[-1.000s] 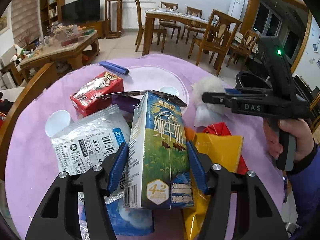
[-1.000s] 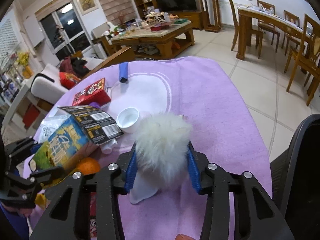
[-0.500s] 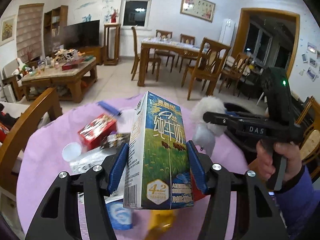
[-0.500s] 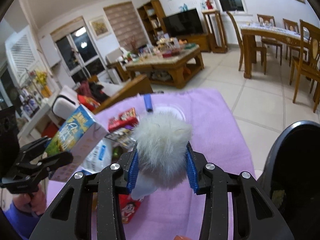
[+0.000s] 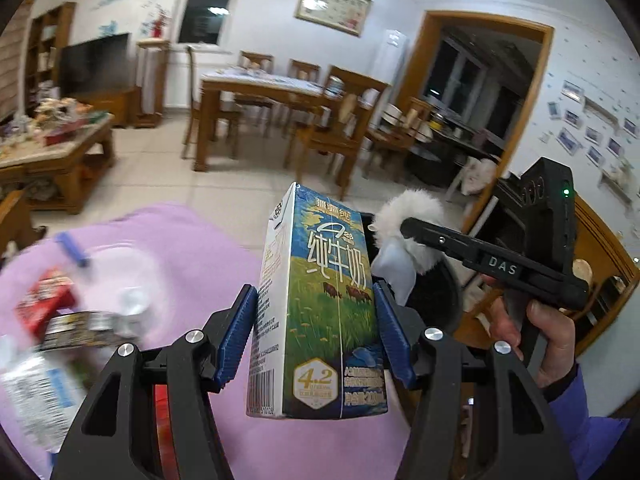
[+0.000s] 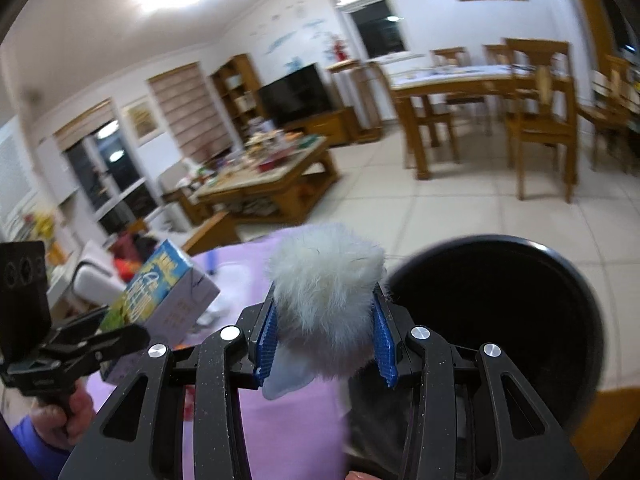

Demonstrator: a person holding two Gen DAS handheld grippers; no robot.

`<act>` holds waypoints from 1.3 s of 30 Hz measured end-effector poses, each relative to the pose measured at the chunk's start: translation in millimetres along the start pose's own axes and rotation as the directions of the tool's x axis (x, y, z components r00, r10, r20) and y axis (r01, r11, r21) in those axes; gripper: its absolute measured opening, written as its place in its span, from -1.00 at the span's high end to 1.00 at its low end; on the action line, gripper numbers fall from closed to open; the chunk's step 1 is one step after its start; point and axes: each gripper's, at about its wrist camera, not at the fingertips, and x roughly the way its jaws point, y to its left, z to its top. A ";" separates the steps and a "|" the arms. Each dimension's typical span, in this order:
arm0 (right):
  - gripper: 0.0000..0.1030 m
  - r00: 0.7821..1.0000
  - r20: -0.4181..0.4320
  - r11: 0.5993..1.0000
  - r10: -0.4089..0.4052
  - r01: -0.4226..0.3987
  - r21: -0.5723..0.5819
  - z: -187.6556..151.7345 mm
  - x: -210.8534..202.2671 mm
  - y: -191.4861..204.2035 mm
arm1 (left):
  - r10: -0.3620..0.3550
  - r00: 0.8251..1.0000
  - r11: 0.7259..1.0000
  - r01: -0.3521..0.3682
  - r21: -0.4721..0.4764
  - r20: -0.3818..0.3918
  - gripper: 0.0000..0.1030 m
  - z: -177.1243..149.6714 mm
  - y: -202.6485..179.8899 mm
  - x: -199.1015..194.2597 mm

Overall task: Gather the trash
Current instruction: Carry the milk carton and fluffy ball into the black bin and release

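Purple tablecloth point(image 5: 208, 248) | left hand-held gripper point(image 5: 314, 326) pinches milk carton point(image 5: 320, 304) | right hand-held gripper point(image 6: 324, 334) pinches white fluff point(image 6: 326, 292); only its view shows bin point(image 6: 500, 304) mouth

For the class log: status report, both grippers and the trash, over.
Left gripper shut on blue-green milk carton. Right gripper shut on white fluffy pom-pom, beside black round bin. Nothing in the way.

Milk carton point(image 5: 320, 304): held upright above table point(image 5: 208, 248), left of fluffy ball point(image 6: 324, 292).
Bin point(image 6: 500, 312): right of fluffy ball, beside table.

A lilac-covered table point(image 5: 208, 248) carries a red box point(image 5: 44, 306), blue strip point(image 5: 72, 249) and blurred wrappers point(image 5: 36, 392).
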 end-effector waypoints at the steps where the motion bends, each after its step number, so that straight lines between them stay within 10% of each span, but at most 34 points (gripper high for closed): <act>1: 0.21 1.000 0.001 1.000 -0.023 0.023 0.014 -2.0 -3.1 -13.0 | -0.018 1.000 1.000 0.019 0.002 -0.012 -0.13 0.4 -5.8 10.4; 16: 0.21 0.974 -0.110 0.968 -0.198 0.212 0.135 -61.7 18.0 -131.4 | -0.070 0.975 0.997 0.072 0.000 -0.209 -0.13 -8.1 -53.5 162.4; 39: 0.07 0.967 -0.112 0.965 -0.228 0.240 0.107 -64.2 34.1 -118.5 | -0.047 0.969 0.999 0.049 0.002 -0.244 -0.15 -17.2 -63.8 181.3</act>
